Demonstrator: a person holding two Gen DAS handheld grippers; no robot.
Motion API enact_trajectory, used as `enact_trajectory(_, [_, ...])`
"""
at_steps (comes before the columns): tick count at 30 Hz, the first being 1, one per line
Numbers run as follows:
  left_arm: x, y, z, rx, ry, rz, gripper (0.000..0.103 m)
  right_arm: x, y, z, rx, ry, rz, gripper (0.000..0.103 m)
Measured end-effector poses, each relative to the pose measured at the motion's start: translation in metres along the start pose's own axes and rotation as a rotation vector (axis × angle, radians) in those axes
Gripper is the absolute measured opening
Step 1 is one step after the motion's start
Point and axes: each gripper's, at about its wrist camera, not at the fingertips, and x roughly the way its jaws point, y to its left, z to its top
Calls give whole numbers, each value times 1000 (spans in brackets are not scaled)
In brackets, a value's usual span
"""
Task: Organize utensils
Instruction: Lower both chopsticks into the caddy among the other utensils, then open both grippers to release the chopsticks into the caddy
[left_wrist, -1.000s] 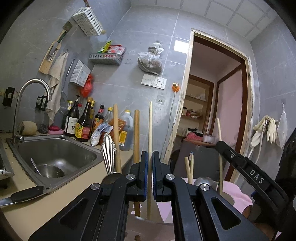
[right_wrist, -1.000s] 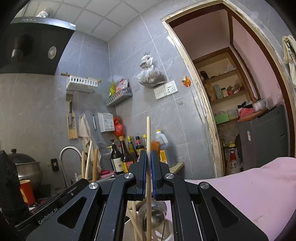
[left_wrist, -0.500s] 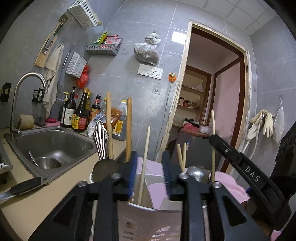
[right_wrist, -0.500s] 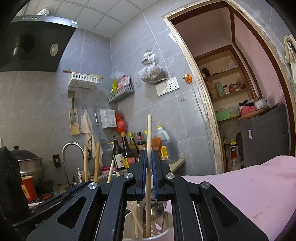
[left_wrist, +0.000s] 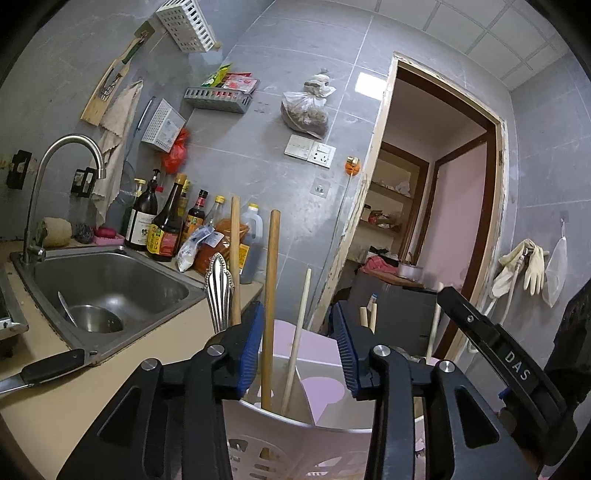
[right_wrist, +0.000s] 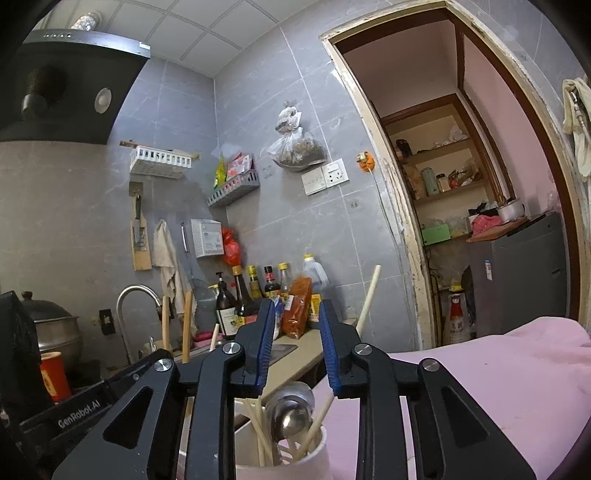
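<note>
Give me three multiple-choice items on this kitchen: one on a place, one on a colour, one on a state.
1. Where is the steel bowl?
A. in the sink
B. on the counter
C. on a wall shelf

2. What colour are the pads of the left tool?
A. red
B. green
C. blue

3. The left tool is:
A. shut on a spoon
B. open
C. shut on a knife

Answers:
1 A: the bowl lies on the basin floor.
2 C: both inner faces are blue.
3 B: its jaws have just been opening and stand apart, with a pale chopstick loose between them.
</note>
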Motion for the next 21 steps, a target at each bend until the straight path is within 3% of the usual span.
enact_trajectory(11, [-1, -6, 1, 24, 3, -16, 38, -12, -1, 2, -25, -6, -38, 28])
enact_trajectory(21, [-2, -9, 0, 44, 8, -31, 42, -19, -2, 2, -32, -8, -52, 39])
